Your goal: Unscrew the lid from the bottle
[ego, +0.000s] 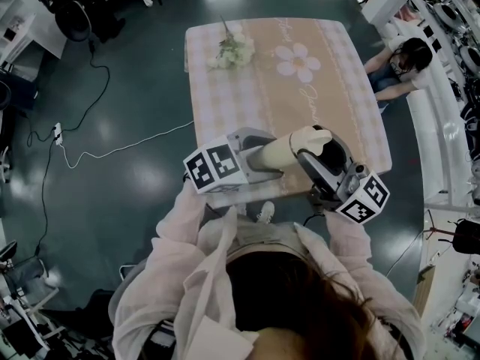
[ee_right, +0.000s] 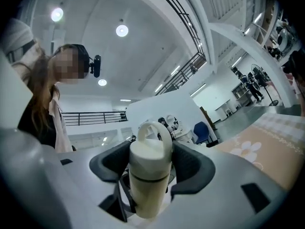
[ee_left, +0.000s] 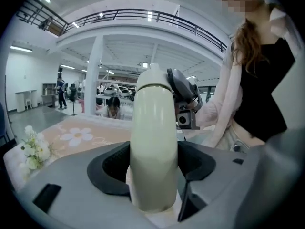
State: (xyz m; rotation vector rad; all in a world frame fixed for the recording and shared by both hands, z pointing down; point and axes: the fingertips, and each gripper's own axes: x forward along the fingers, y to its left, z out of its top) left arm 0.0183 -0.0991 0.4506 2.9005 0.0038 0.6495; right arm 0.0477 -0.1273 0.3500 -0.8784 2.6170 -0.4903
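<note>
So the bottle (ee_left: 152, 109) is clamped by its body between the left tongs (ee_left: 152, 165), lid (ee_right: 147, 155) gripped in the right tongs (ee_right: 150, 168). Smooth round body, so the whole bottle could be spun instead of the lid being loosened.

Cream bottle (ee_left: 152, 128) tight between the left claw's (ee_left: 153, 173) jaws, right claw (ee_left: 184, 97) at its far end.

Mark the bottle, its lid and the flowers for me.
bottle (ee_left: 153, 147): left gripper view, middle of the cream body.
lid (ee_right: 149, 160): right gripper view, side wall above the seam.
flowers (ego: 234, 51): head view, middle of the white blossom cluster.
</note>
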